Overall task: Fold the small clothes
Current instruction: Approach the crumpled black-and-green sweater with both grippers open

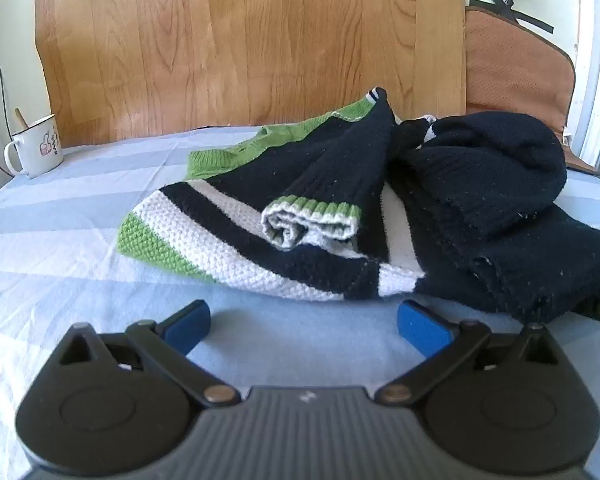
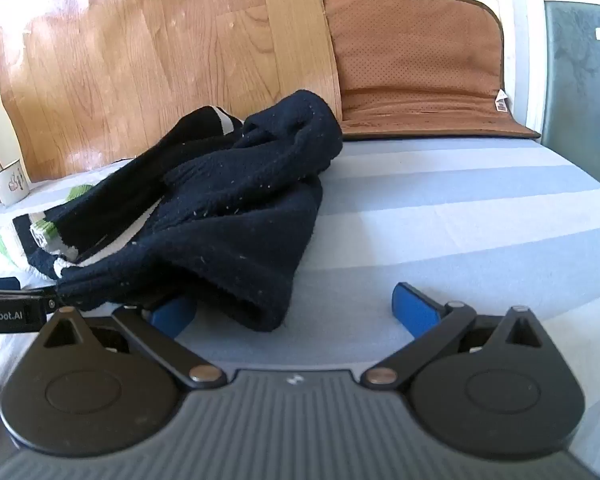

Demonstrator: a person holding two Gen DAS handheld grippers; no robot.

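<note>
While both pairs of fingers stand spread wide and grip nothing, a rumpled knit sweater [image 1: 340,216] in navy, white and green lies on the blue-striped bench [image 1: 80,216]. The left gripper [image 1: 304,320] hovers low with the sweater's striped hem just beyond its fingertips. In the right wrist view, the navy hem drapes over the left finger [image 2: 172,314] of the right gripper [image 2: 296,308]. A mug [image 1: 36,148] stands well off to the left.

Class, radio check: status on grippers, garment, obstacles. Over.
Left hand-held gripper open, empty. Right hand-held gripper open, empty. Sweater crumpled, unfolded. Mug off to the side.
</note>
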